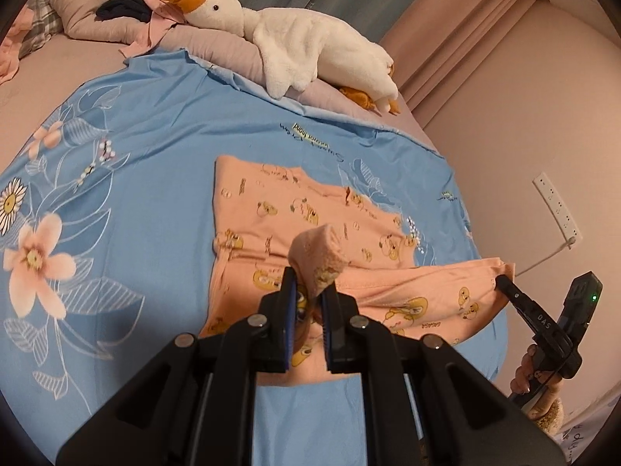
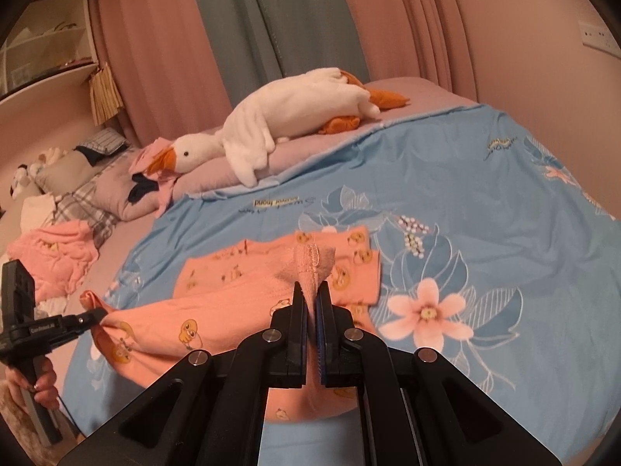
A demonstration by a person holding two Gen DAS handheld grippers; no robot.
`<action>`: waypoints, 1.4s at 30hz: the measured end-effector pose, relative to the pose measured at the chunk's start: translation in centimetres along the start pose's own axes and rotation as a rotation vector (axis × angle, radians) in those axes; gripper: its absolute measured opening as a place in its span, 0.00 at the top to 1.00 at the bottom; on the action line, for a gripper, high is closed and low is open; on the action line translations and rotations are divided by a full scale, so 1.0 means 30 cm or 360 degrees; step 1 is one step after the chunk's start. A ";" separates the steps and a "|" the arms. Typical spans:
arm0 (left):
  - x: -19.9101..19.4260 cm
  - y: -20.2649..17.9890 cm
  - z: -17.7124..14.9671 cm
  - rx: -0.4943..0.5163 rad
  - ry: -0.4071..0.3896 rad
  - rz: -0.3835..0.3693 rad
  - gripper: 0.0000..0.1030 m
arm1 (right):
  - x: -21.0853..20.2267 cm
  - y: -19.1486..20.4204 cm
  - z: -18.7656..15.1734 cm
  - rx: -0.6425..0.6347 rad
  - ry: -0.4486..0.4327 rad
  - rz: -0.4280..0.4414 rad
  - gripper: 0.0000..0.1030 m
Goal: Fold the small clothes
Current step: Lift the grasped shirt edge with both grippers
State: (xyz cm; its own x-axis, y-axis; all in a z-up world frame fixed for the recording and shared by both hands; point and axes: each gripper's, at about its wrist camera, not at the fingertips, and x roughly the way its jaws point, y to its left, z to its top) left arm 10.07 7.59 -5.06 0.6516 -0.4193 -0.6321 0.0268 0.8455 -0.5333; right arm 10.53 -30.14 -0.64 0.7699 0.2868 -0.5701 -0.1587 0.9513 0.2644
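Observation:
A small peach garment with yellow duck prints (image 1: 302, 209) lies on the blue floral sheet (image 1: 136, 147); it also shows in the right wrist view (image 2: 240, 272). My left gripper (image 1: 308, 291) is shut on a bunched corner of its near edge. My right gripper (image 2: 310, 295) is shut on the other near corner, a ribbed cuff. Both hold the near edge lifted above the sheet, stretched between them. The right gripper shows in the left wrist view (image 1: 500, 281), the left gripper in the right wrist view (image 2: 99, 314).
A white plush goose (image 1: 302, 42) lies along the mauve pillows at the far side. Pink and dark clothes (image 1: 147, 4) are piled by its head. More pink clothes (image 2: 54, 256) lie at the left. A wall with a power strip (image 1: 557, 206) is to the right.

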 end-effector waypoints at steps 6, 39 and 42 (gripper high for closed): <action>0.043 0.008 0.094 -0.0042 -0.0021 -0.0013 0.90 | 0.053 0.003 0.065 -0.0028 -0.0026 -0.0027 0.95; 0.661 0.279 0.428 -0.0249 0.0287 0.0153 0.85 | 0.798 -0.124 0.171 -0.0005 0.0374 -0.0259 0.95; 0.641 0.285 0.434 -0.0246 0.0273 0.0150 0.82 | 0.802 -0.127 0.179 -0.0013 0.0375 -0.0262 0.95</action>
State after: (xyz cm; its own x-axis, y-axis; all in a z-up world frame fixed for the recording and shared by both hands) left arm 32.68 11.06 -14.45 0.5073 -0.4020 -0.7623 -0.1529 0.8285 -0.5387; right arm 32.97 -27.47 -11.19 0.6211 0.1460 -0.7700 -0.0490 0.9878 0.1478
